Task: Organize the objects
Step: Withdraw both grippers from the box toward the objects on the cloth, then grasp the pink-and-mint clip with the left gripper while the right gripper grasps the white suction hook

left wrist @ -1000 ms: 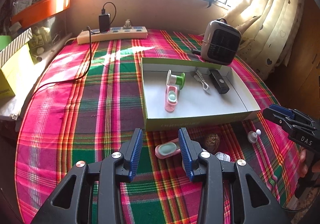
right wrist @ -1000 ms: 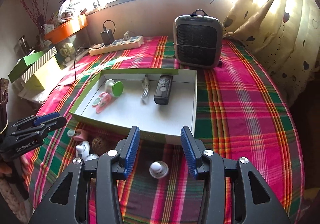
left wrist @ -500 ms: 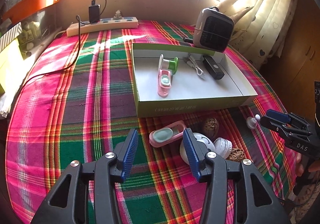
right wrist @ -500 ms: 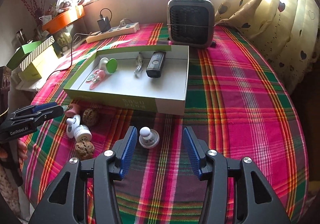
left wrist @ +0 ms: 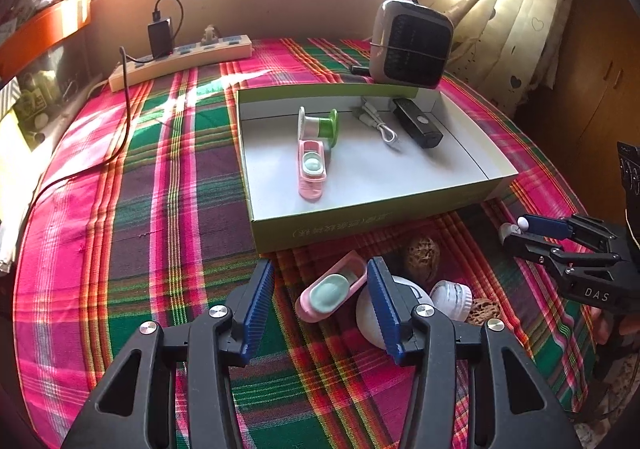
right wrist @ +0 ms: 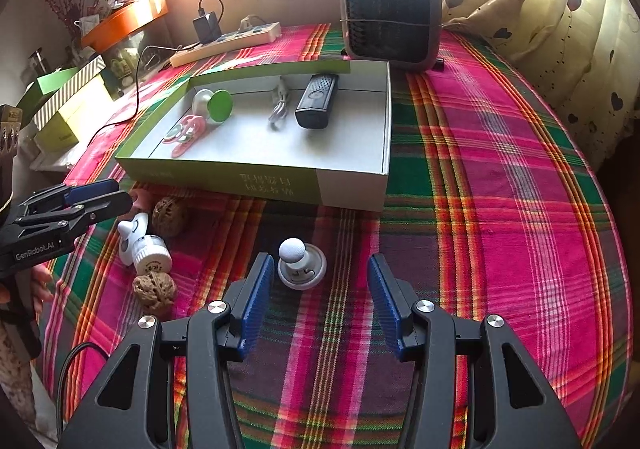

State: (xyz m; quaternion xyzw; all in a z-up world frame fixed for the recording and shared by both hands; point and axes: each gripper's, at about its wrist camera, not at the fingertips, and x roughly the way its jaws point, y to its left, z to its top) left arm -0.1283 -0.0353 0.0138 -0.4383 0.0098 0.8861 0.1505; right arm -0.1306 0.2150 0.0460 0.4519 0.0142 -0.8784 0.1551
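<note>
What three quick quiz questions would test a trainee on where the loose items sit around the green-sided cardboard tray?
1. True or false: the black rectangular remote lies inside the green-sided cardboard tray.
2. Which item lies just ahead of the open right gripper? A) wrinkled brown walnut B) white round ball-topped knob C) white ribbed bottle cap
3. Fill in: the pink oval case with mint lid on the cloth lies between the fingers of the ____ gripper.

Key: 1 true; 2 B; 3 left.

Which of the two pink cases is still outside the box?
The pink case on the cloth between the left gripper fingers; the other pink case lies inside the box, beside the green spool.
</note>
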